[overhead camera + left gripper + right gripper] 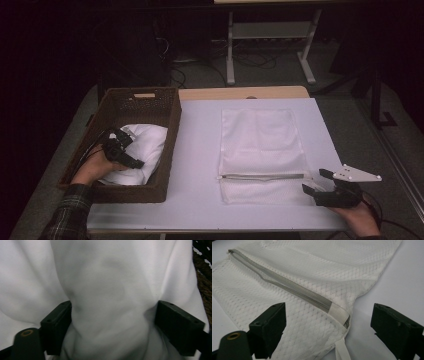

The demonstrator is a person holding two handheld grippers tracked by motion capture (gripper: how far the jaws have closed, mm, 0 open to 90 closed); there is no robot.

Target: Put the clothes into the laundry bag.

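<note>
At the table: a person works two hand-held grippers, one at a wicker basket (150, 97) toward nine o'clock, one by a mesh laundry bag (262, 142) at centre.
Left gripper (134, 162): down inside the basket, jaws wide, a fold of the white garment (110, 290) bulging between them; the fingers (56, 325) touch the cloth on both sides, but a firm pinch is not evident.
Right gripper (316, 187): jaws spread and empty, resting at the bag's five o'clock corner, beside the zipper's end tab (339, 312).
Garment: heaped in the basket's near half, crumpled, no clear long axis.
Bag: flat on the white table (200, 165), long axis running twelve to six, mouth end nearest the person; zipper (262, 176) lying crosswise, three to nine.
Done so far: bag laid out, both tools in position.
Left to do: by appearances, lifting the garment out, opening the bag, stuffing it, zipping shut.
</note>
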